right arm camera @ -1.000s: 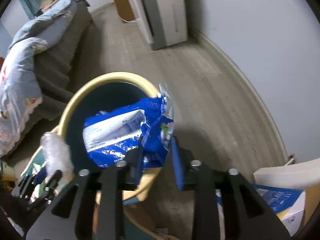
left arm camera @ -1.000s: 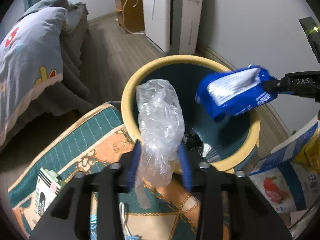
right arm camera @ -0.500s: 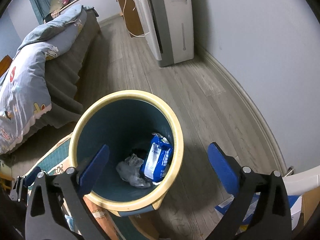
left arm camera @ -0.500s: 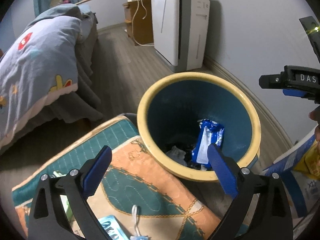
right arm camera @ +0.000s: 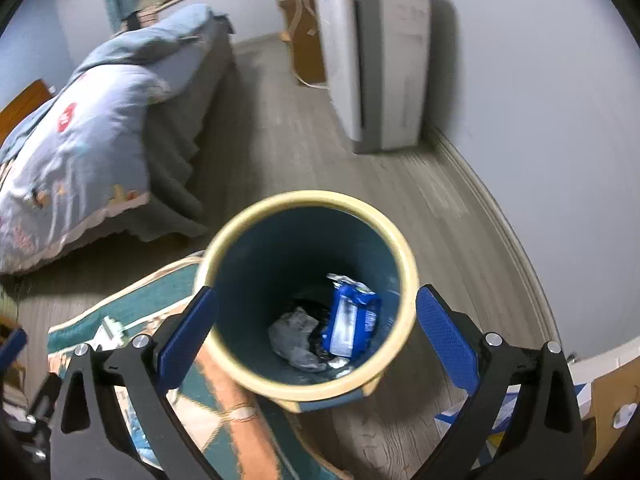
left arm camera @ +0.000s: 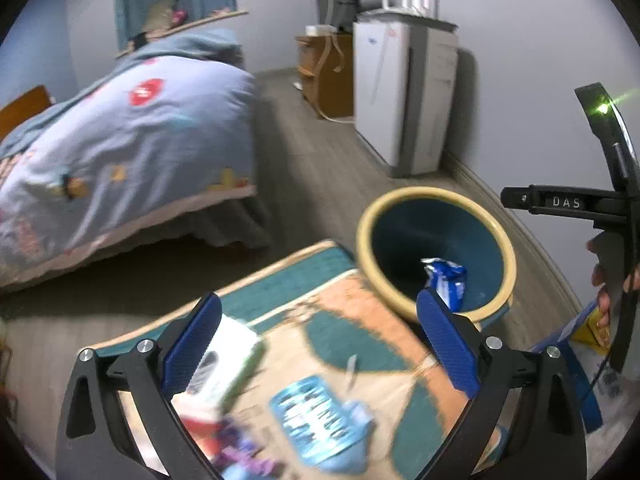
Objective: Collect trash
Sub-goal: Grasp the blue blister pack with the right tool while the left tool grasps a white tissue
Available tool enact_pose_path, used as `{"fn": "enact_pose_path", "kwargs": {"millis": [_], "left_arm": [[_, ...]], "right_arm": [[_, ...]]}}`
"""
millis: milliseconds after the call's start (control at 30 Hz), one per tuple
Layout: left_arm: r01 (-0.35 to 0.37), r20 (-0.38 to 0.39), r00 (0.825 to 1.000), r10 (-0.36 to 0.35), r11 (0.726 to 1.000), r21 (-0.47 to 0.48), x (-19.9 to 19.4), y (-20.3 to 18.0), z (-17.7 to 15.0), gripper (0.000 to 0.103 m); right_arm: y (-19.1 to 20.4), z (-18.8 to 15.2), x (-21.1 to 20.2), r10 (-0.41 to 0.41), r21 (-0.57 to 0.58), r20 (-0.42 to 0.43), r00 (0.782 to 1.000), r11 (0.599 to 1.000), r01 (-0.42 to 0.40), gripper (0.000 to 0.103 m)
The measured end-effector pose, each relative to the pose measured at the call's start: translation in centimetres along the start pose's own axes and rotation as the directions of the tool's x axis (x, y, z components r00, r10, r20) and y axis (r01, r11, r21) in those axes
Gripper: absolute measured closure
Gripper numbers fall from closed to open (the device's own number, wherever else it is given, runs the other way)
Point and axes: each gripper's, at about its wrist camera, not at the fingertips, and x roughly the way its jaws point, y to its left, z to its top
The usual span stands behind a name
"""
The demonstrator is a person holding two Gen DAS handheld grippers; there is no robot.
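Two pieces of trash lie inside the round blue bin with a yellow rim (right arm camera: 404,280) on the grey wood floor (right arm camera: 288,132): a shiny blue wrapper (right arm camera: 352,320) and a crumpled clear plastic bag (right arm camera: 296,332). A patterned rug (left arm camera: 320,312) touches the bin. Both the left gripper (left arm camera: 320,344) and right gripper (right arm camera: 316,332) tilt down, jaws wide and empty.

The mouth of the bin (right arm camera: 308,296) is left unobstructed from above. Its bottom is taken up by a blue packet (right arm camera: 352,320) and a crumpled clear bag (right arm camera: 296,338). On its left the mat (left arm camera: 320,320) is crowded with what seem to be blurred packets. Bare floor (right arm camera: 288,136) is left free farther off, bounded by the bed (right arm camera: 100,120) on the left and a white appliance (right arm camera: 376,60) on the right.
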Motion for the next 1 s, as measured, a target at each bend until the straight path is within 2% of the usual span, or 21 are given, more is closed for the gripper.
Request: {"fn": "enact_pose_path", "kwargs": {"millis": [133, 300, 467, 567, 767, 833, 1000], "left_arm": [[-0.056, 0.001, 0.998, 0.056, 0.998, -0.039, -3.8, 3.6, -1.8, 0.006], [-0.133, 0.0, 0.991, 0.133, 0.987, -0.093, -8.1, 7.8, -4.7, 0.006], [-0.191, 0.005, 0.98, 0.197, 0.956, -0.224, -10.9, 12.6, -7.6, 0.005], [-0.251, -0.021, 0.967, 0.254, 0.934, -0.255, -10.9, 14.9, -9.1, 0.005], [-0.297, -0.097, 0.955, 0.281, 0.9, -0.319, -10.4, 19.4, -12.3, 0.005], [-0.304, -0.118, 0.953, 0.28, 0.897, -0.32, -10.0, 20.1, -13.3, 0.005], [-0.298, -0.196, 0.949, 0.246, 0.904, -0.306, -7.0, 21.3, -15.4, 0.005]], "right_arm": [[3.1, -0.8, -1.8, 0.028, -0.07, 0.024, 0.999, 0.997, -0.026, 0.006], [6.9, -2.2, -3.3, 0.09, -0.138, 0.008, 0.996, 0.986, -0.088, 0.006], [10.7, -4.2, -4.3, 0.129, -0.188, -0.015, 0.992, 0.974, -0.129, 0.006], [12.8, -5.5, -4.1, 0.148, -0.212, -0.051, 0.988, 0.965, -0.155, 0.006], [16.4, -8.4, -2.8, 0.159, -0.218, -0.119, 0.98, 0.959, -0.182, 0.006], [17.1, -9.0, -2.0, 0.176, -0.2, -0.144, 0.974, 0.959, -0.203, 0.006], [18.6, -10.4, 0.3, 0.152, -0.185, -0.201, 0.968, 0.964, -0.19, 0.006]]}}
